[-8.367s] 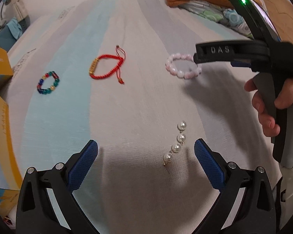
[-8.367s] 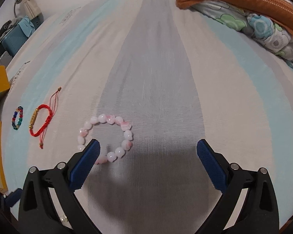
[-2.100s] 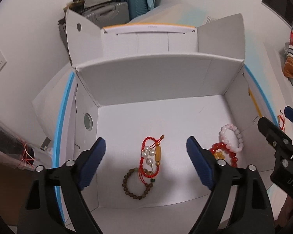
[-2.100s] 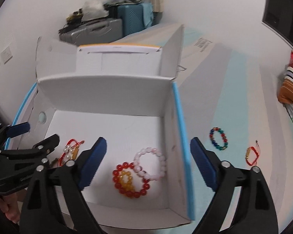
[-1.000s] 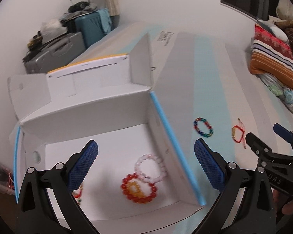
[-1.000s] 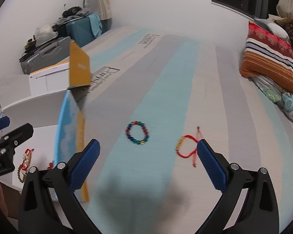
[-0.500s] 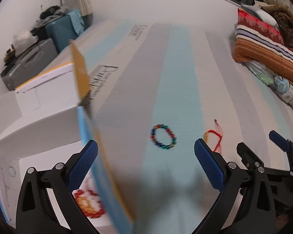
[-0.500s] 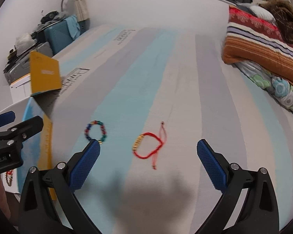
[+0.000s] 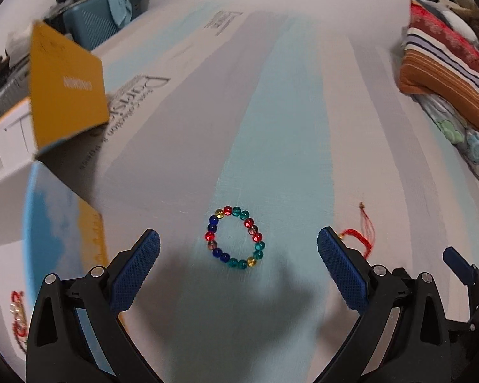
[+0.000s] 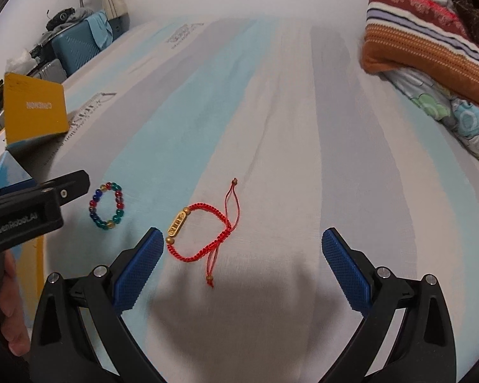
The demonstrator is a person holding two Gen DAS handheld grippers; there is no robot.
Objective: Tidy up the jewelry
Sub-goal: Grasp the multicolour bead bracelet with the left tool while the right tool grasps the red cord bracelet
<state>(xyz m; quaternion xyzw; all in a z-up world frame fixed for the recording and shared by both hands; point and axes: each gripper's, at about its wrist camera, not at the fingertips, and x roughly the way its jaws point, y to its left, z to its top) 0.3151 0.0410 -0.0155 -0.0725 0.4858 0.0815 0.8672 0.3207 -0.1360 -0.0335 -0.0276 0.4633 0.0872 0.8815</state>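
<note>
A multicolour bead bracelet (image 9: 235,238) lies on the striped bed sheet, just ahead of and between the fingers of my left gripper (image 9: 238,269), which is open and empty. It also shows in the right wrist view (image 10: 107,206). A red cord bracelet (image 10: 201,234) with a gold tag lies in front of my right gripper (image 10: 238,269), nearer its left finger; that gripper is open and empty. Part of the red cord (image 9: 361,234) shows behind my left gripper's right finger. The cardboard box (image 9: 44,210) stands at the left, with some jewelry (image 9: 17,317) inside.
The box's yellow flap (image 10: 33,113) sticks up at the left. Folded striped blankets (image 10: 431,41) lie at the far right of the bed. Suitcases and clutter (image 10: 76,38) stand beyond the bed's far left. The left gripper's body (image 10: 25,214) reaches in from the left of the right wrist view.
Both grippers have swung away from the box to the bed and moved closer to the two bracelets. The left one now faces the bead bracelet, the right one the red cord bracelet.
</note>
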